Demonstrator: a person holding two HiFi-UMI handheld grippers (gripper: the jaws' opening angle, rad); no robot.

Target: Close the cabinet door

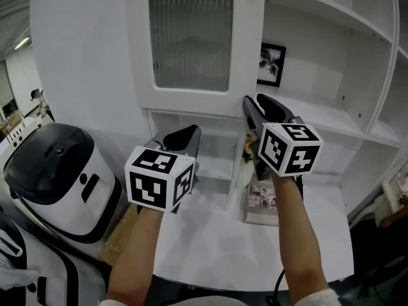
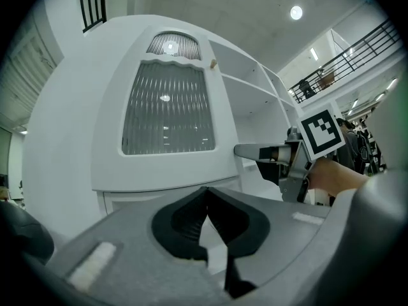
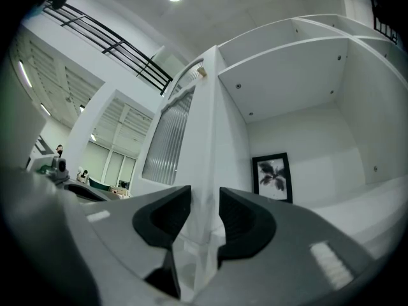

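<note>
The white cabinet door (image 1: 191,37) has a ribbed glass pane and stands open, swung out in front of the shelves. My right gripper (image 1: 250,105) is at the door's free edge near its lower corner. In the right gripper view the door edge (image 3: 207,139) runs straight between the two pads of the right gripper (image 3: 205,204), which press on it from both sides. My left gripper (image 1: 190,134) hovers lower left of it, below the door. Its jaws (image 2: 207,194) are together with nothing in them. The left gripper view shows the door (image 2: 167,116) face-on, with the right gripper (image 2: 247,150) at its edge.
A framed picture (image 1: 272,64) stands on the open shelf (image 1: 331,123) behind the door. A booklet (image 1: 260,199) lies on the white table (image 1: 242,254). A white and black rounded machine (image 1: 57,177) stands at the left.
</note>
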